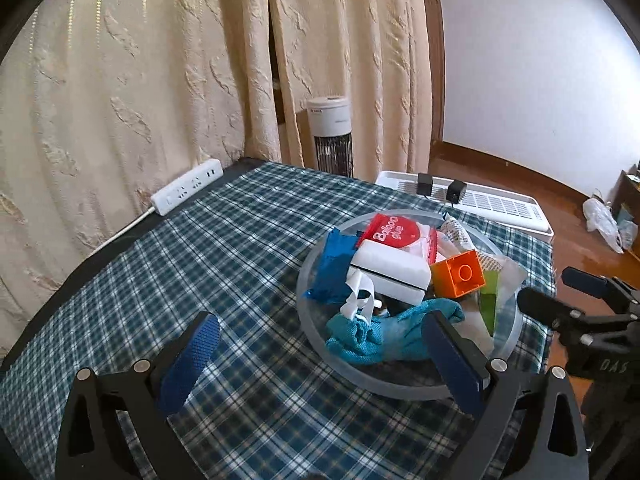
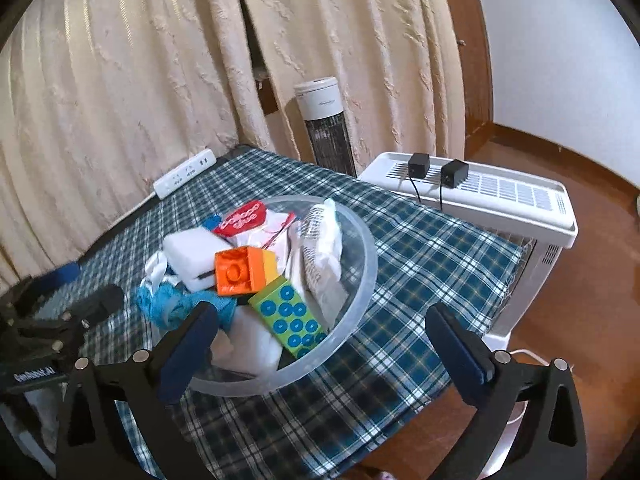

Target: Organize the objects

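A clear plastic bowl (image 1: pixel 316 344) (image 2: pixel 360 280) sits on the plaid cloth, full of items: an orange brick (image 1: pixel 458 274) (image 2: pixel 240 272), a green block with blue dots (image 2: pixel 292 320), a white box (image 1: pixel 390 276) (image 2: pixel 192 256), a red "Balloon glue" pack (image 1: pixel 390 230) (image 2: pixel 242 216), a blue packet (image 1: pixel 334 268), a teal cloth (image 1: pixel 380 334) (image 2: pixel 180 308) and white bags (image 2: pixel 324 248). My left gripper (image 1: pixel 320 344) is open just before the bowl's near left rim, holding nothing. My right gripper (image 2: pixel 320 328) is open, straddling the bowl's near right rim, empty.
A white power strip (image 1: pixel 186 190) (image 2: pixel 184 174) lies at the table's far left edge by the curtain. A white appliance (image 1: pixel 480 204) (image 2: pixel 480 196) with two black adapters stands beyond the table's right side. A tower fan (image 1: pixel 332 136) (image 2: pixel 326 124) stands behind.
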The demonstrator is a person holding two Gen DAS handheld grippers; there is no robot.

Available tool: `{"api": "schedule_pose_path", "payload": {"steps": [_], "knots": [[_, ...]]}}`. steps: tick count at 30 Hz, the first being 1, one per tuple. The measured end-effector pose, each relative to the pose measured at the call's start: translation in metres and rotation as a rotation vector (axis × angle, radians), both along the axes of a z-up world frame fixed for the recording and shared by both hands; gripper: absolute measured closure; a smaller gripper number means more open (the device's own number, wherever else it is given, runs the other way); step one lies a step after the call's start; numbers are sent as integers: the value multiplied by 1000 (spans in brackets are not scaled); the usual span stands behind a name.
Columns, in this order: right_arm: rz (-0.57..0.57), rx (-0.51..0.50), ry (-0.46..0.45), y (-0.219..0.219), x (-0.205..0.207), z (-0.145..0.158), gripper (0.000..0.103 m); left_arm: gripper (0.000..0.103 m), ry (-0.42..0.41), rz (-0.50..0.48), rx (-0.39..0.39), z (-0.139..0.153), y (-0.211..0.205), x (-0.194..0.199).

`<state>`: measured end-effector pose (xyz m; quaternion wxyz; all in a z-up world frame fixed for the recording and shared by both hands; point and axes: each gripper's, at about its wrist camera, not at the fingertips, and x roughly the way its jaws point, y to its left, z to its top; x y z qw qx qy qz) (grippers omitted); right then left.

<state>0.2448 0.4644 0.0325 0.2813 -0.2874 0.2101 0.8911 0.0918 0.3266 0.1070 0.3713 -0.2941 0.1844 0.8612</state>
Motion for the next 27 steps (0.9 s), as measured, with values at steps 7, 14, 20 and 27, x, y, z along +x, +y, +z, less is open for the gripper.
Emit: {"api": "schedule_pose_path", "payload": {"steps": [7, 14, 20, 27], "knots": [[41, 39, -54, -17, -12, -3, 0, 0, -2, 25, 25, 1, -10, -1], [91, 57, -93, -28, -22, -9, 0, 0, -16, 28, 22, -3, -11, -2], [95, 64, -106, -31, -22, -14, 0, 0, -40, 15, 8, -8, -7, -2], [89, 54, -114, -28, -21, -19, 0, 0, -75, -28, -10, -17, 0, 3]]}}
